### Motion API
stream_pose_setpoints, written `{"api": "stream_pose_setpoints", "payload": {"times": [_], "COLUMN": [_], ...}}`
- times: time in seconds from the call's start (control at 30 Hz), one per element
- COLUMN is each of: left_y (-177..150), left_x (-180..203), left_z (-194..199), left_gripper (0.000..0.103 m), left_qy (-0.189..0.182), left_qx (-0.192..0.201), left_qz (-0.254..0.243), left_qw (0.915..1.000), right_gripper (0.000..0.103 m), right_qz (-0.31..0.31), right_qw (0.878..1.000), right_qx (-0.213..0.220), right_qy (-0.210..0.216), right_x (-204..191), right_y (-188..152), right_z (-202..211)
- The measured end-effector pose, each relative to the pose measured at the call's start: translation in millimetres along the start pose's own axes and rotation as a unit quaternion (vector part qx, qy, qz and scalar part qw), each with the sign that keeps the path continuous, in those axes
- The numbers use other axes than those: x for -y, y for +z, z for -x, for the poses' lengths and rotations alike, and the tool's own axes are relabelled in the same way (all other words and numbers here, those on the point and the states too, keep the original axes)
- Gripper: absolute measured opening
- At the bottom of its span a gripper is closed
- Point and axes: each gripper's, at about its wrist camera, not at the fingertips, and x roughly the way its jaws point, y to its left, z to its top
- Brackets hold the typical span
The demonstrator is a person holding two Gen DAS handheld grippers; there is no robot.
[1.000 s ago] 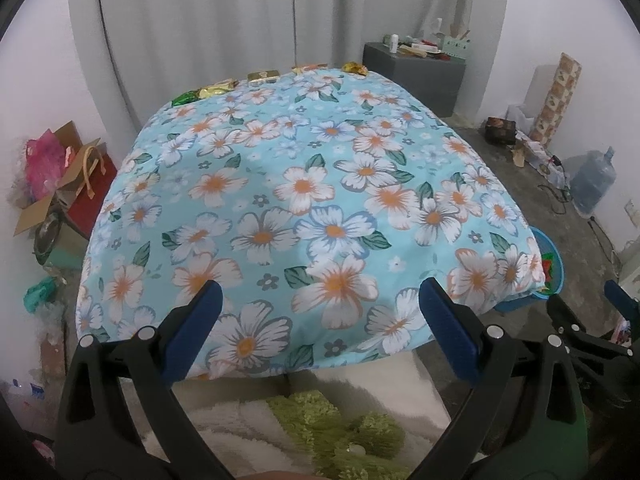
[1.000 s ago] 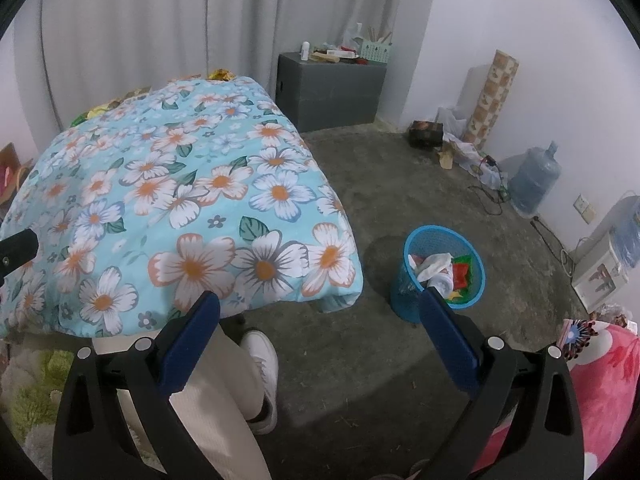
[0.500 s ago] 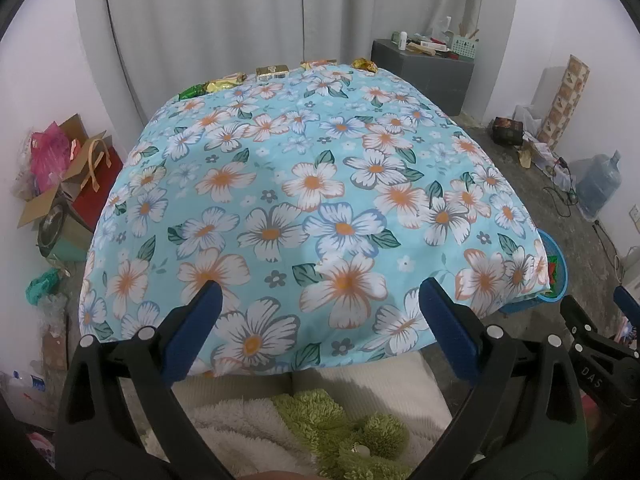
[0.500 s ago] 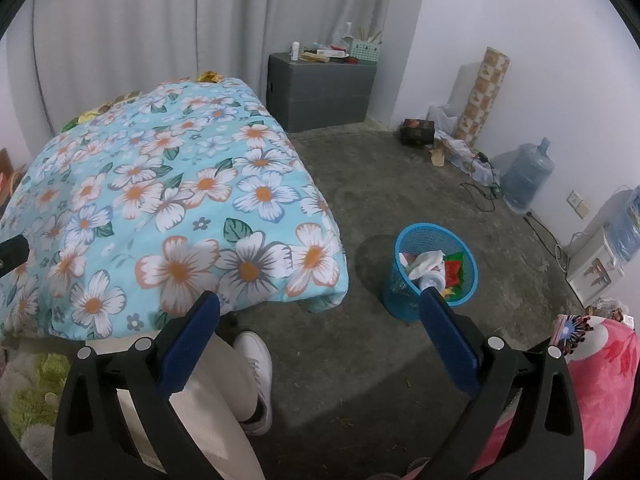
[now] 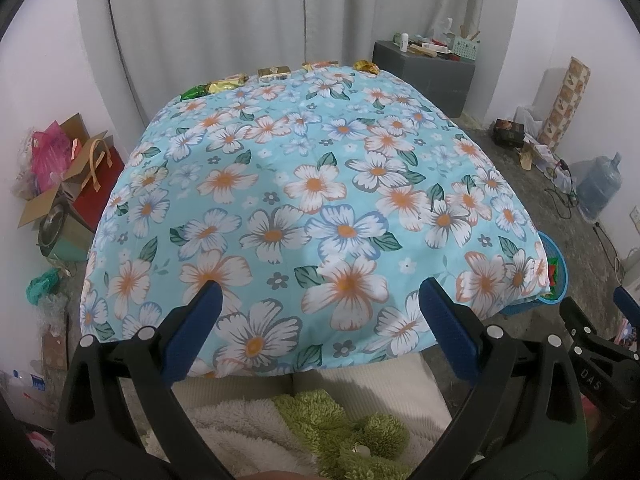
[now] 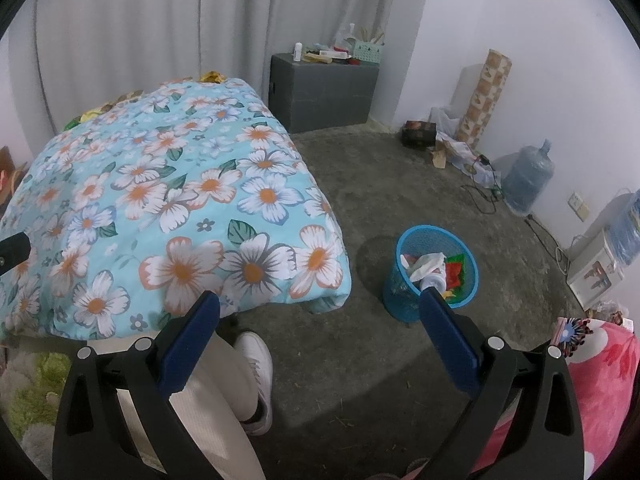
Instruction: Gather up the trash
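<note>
In the left wrist view the left tongs (image 5: 316, 328) were spread wide and held nothing, hovering over the near edge of a bench draped in a flowered cloth (image 5: 312, 200). The trash yet to be gathered lay well ahead of them, in a row along the far edge of the cloth by the curtain: a green wrapper (image 5: 194, 91) off to the front left, a gold wrapper (image 5: 228, 83) beside it, a small gold box (image 5: 273, 72) straight ahead, an orange wrapper (image 5: 318, 65) and a yellow wrapper (image 5: 366, 65) toward the front right. None of these had been touched, so that part of the job looked to be still ahead. At the right of these tongs, only the rim of a blue basket (image 5: 557, 264) peeped out from behind the cloth's corner. In the right wrist view the right tongs (image 6: 320, 332) were likewise spread and empty, held above the floor with a trouser leg and a white shoe (image 6: 256, 376) below them. The blue basket (image 6: 404, 304) stood on the floor just ahead of their right finger, apart from the cloth's corner, and was already partly filled: white crumpled paper (image 6: 426, 264), with red and green scraps (image 6: 454, 270) beside it. Judging by that, some trash had been collected, while the row on the bench remained.
</note>
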Motion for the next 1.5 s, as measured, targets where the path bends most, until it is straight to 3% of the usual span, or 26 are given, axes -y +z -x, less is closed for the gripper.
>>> {"api": "stream_pose_setpoints", "payload": {"times": [1.5], "left_y": [0.5], "left_x": [-1.2], "left_z": [0.5], "left_gripper": [0.094], "left_qy": [0.000], "left_qx": [0.000], "left_qz": [0.000], "left_qw": [1.0000], "right_gripper": [0.097], "right_qz": [0.000], "right_qw": [1.000], "right_qx": [0.002], "right_qy": [0.002], "right_x": [-3.6], "right_y": [0.7], "right_z": [1.0]}}
